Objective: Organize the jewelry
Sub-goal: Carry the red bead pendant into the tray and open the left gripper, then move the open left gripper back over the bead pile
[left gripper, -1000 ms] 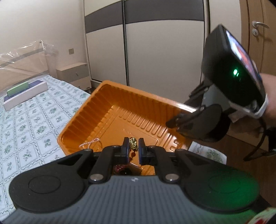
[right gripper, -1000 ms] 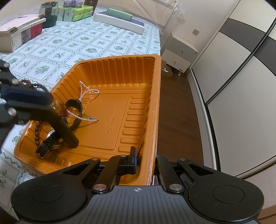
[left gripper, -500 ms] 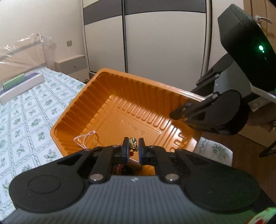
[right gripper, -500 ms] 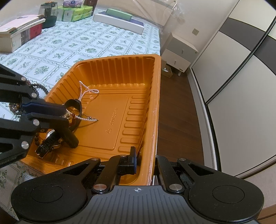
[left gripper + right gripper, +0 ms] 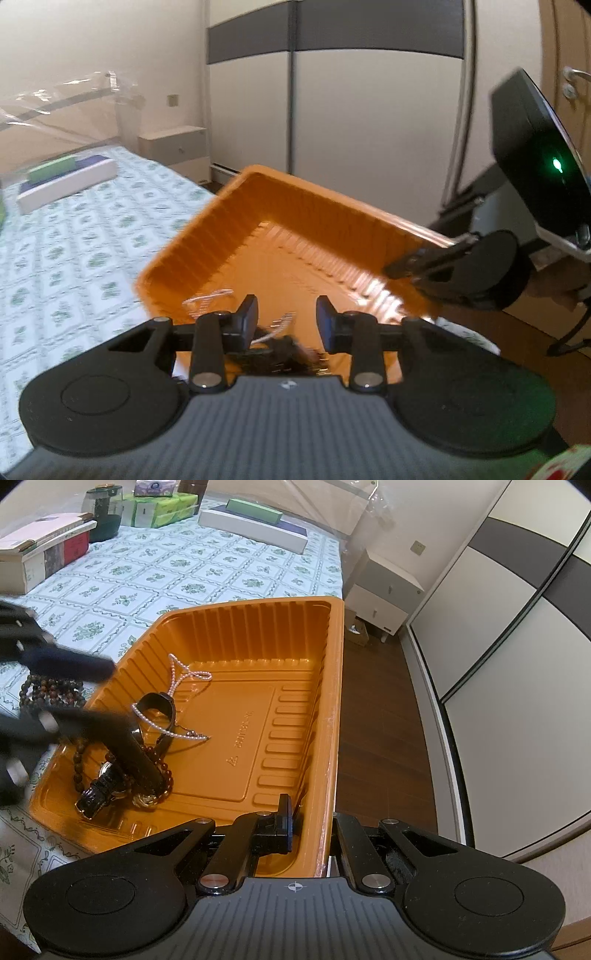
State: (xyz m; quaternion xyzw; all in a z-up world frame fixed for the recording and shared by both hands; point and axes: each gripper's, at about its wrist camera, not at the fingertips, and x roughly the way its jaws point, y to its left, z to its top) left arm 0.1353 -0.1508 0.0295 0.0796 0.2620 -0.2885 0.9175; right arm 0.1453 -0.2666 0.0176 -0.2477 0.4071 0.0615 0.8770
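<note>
Spreading across most of both views, the bed (image 5: 192, 572) in its flowered cover carries the orange tray (image 5: 258, 635), whose far long side overhangs the bed edge above the wood floor (image 5: 380, 716). The right gripper (image 5: 310, 823) is clamped on the tray's near rim, one finger inside the wall and one outside; the outer finger is mostly hidden behind that wall. The left gripper (image 5: 286, 319) hangs over the tray's near-left corner with its jaws opening and nothing pinched between them; it is smeared by motion in the right wrist view. Below it lies a heap of jewelry: a black watch (image 5: 101, 788), a dark bead bracelet (image 5: 162, 764) with what may be a gold charm, partly covered by a gripper finger, and a pearl chain (image 5: 184, 675) running toward the tray's middle. Another bead strand (image 5: 48, 690) lies on the cover just outside the tray's left wall. More than half the tray floor, toward the right wall, is bare.
</note>
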